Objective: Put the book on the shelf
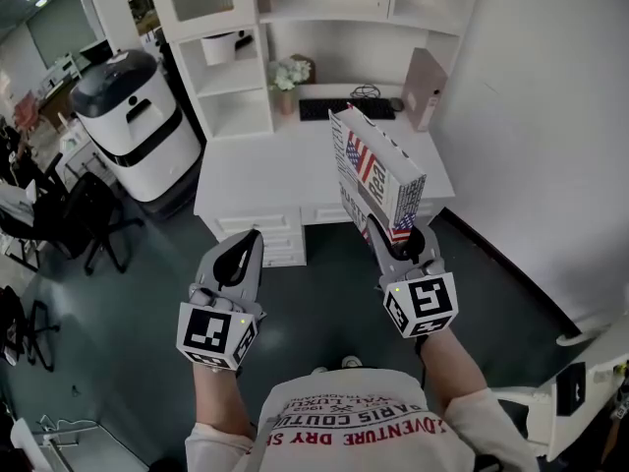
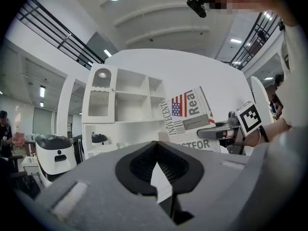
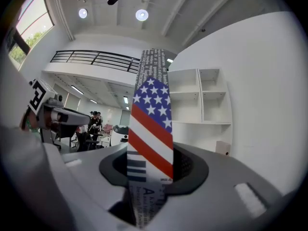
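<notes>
The book (image 1: 378, 170), its cover printed with a US flag and newsprint, stands upright in my right gripper (image 1: 401, 247), which is shut on its lower edge. In the right gripper view the book's spine (image 3: 149, 124) rises between the jaws of the right gripper (image 3: 149, 174). My left gripper (image 1: 250, 238) hangs to the left of it, shut and empty. The left gripper view looks over the closed tips of the left gripper (image 2: 155, 147) at the book (image 2: 190, 117). The white shelf unit (image 1: 236, 82) stands on a desk ahead, and also appears as the shelf unit (image 2: 130, 97) and the shelf unit (image 3: 199, 100).
On the white desk (image 1: 256, 180) are a black keyboard (image 1: 344, 109), a flower vase (image 1: 288, 77) and an upright brown box (image 1: 423, 87). A white round machine (image 1: 133, 116) stands left of the desk, with office chairs (image 1: 88, 219) beyond. A white wall (image 1: 541, 146) runs along the right.
</notes>
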Tool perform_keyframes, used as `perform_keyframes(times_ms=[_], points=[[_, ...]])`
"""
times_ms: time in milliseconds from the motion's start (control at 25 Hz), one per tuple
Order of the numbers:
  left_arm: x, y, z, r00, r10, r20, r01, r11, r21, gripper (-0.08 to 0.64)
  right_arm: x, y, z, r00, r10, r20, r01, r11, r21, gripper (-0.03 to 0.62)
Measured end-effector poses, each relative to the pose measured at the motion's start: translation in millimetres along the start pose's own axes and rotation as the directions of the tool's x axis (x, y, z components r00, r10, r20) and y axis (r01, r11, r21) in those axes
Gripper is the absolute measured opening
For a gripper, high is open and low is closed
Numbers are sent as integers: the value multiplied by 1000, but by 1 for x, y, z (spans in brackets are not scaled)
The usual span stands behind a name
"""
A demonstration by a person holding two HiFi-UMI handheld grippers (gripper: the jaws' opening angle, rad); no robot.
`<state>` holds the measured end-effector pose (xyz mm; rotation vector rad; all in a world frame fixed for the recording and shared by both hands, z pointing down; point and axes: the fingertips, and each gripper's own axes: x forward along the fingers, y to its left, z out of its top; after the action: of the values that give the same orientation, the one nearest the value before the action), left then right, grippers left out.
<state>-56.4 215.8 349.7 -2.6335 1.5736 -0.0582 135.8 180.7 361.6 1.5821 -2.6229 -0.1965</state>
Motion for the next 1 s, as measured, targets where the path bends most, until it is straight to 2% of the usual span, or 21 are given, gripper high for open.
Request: perform_keyframes(times_ms=[280,560,760,1000], points=[[-3,30,-21,1000,12,-23,-13,999,-30,5,29,21,-6,1000,26,-11,-26,999,20,150],[32,59,-32,999,20,-37,-20,1000,-16,5,85,7,-6,998,53,20,-54,998,29,150],[84,90,-23,1000,10,-26,-11,1000,-25,5,154,-26,-5,998,60,14,-60,998,18,150],[171,134,-2,998,60,1,-60,998,34,5,244,-79,8,995,85,44,-86,996,16,150]])
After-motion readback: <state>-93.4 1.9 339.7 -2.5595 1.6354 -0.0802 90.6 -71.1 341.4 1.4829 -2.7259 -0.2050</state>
